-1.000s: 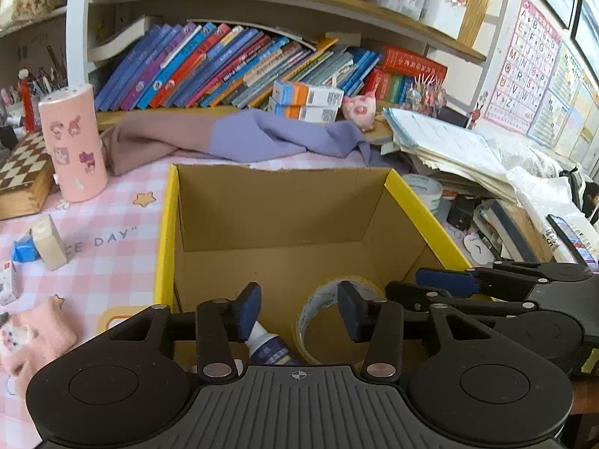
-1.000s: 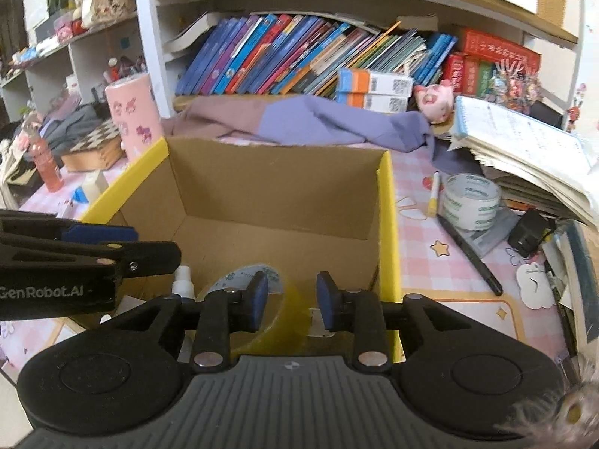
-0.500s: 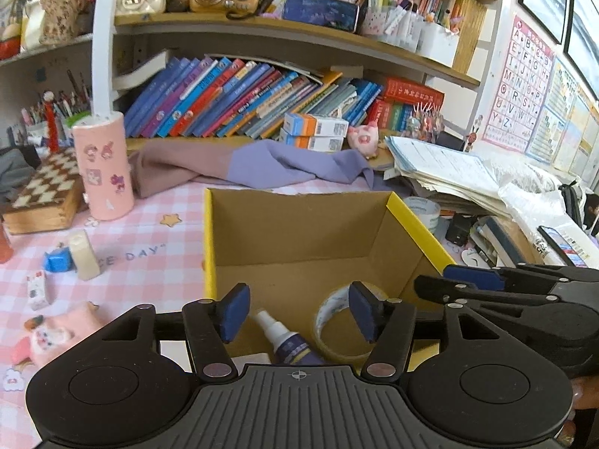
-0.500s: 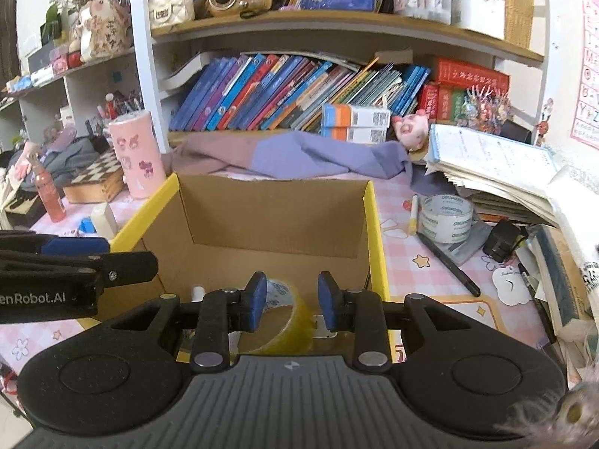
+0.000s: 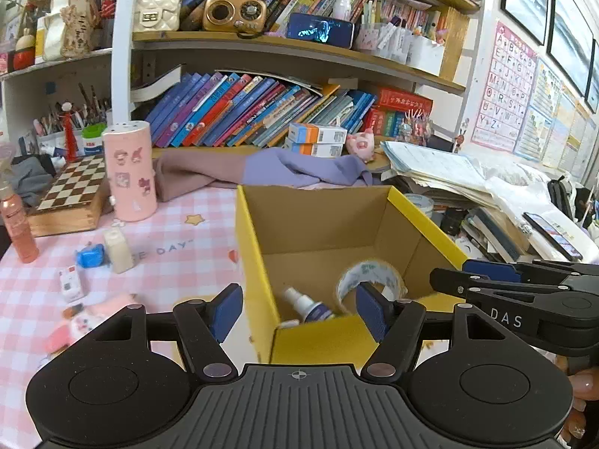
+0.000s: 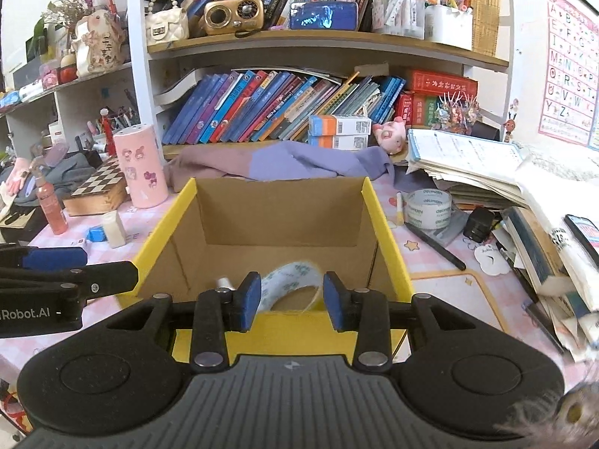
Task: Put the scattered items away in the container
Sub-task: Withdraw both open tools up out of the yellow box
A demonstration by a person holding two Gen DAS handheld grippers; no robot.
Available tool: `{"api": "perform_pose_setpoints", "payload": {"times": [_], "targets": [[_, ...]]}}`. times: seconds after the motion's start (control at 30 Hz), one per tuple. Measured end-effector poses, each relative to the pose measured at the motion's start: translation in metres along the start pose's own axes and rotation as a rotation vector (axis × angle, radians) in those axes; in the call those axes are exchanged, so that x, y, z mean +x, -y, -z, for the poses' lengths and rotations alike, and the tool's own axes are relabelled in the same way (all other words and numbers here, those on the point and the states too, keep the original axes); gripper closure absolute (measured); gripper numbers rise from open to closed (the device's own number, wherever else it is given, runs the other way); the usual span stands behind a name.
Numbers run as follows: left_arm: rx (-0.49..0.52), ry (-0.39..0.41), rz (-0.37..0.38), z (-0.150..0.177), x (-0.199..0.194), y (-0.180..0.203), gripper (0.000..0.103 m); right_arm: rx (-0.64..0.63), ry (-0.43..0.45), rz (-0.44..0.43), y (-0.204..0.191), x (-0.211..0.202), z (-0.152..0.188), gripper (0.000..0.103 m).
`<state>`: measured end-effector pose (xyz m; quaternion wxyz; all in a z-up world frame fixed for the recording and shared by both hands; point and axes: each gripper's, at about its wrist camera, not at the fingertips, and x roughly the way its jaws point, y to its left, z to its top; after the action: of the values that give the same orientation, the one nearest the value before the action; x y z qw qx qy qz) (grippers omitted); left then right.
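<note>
A yellow-rimmed cardboard box (image 5: 254,262) stands on the pink checked table. Inside it lie a small spray bottle (image 5: 309,307) and a clear tape roll (image 5: 370,280). My left gripper (image 5: 297,310) hovers above the box's near left corner, its jaws opening with nothing pressed between the pads. My right gripper (image 6: 292,301) hangs over the near rim of the box (image 6: 382,232), jaws opening and empty, with the tape roll (image 6: 295,280) lying beyond them. Left of the box lie a blue item (image 5: 90,256), a cream block (image 5: 118,250), a small white box (image 5: 71,284) and a pink plush (image 5: 86,327).
Right of the box sit a second tape roll (image 6: 428,209), a marker (image 6: 400,207), a black pen (image 6: 434,249) and stacked papers (image 6: 464,157). A pink canister (image 5: 129,172), chessboard (image 5: 71,187), red bottle (image 5: 17,224) and draped cloth (image 5: 262,168) stand behind.
Both grippers have drawn back and up, out of the box. The left jaws have spread much wider, the right ones a little. Bottle and tape roll stay in the box.
</note>
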<state>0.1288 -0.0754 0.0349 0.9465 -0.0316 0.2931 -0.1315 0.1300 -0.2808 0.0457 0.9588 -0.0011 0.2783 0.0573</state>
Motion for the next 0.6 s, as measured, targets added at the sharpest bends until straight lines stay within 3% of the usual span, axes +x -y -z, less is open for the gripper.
{"api": "perform_pose_setpoints", "payload": {"times": [0.6], "targets": [[-0.007,-0.093,0.003,0.055,-0.072,-0.055,0.026,0.031,-0.052,0.015,-0.085,-0.055,0.057,0.063]]}}
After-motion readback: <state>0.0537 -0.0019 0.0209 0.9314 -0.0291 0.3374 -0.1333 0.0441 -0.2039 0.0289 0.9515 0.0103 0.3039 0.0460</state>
